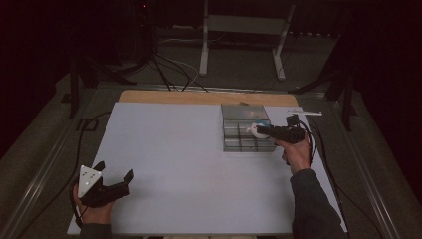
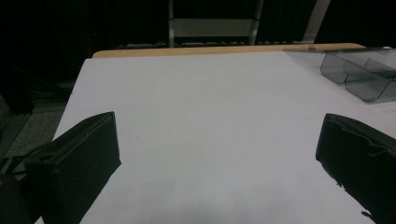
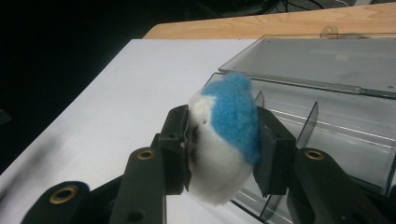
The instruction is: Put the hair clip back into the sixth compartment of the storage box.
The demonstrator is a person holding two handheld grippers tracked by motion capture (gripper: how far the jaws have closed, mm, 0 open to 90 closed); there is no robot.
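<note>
Pompom [image 3: 227, 140], blue and white, sits clamped between the jaws of the right tool [image 1: 263, 130], its long axis upright with the blue end up, over the clear box [image 1: 247, 134] near the table's [image 1: 169, 149] far right corner. Left tool [image 1: 113, 181] hangs wide open and empty at the near left corner.

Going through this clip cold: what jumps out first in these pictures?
The blue-and-white fluffy ball stands out first, pinched between the right gripper's jaws just over the clear compartment box at the right of the white table. The box's lid lies open toward the far edge. The left gripper rests at the near left corner, jaws wide apart and holding nothing.
</note>
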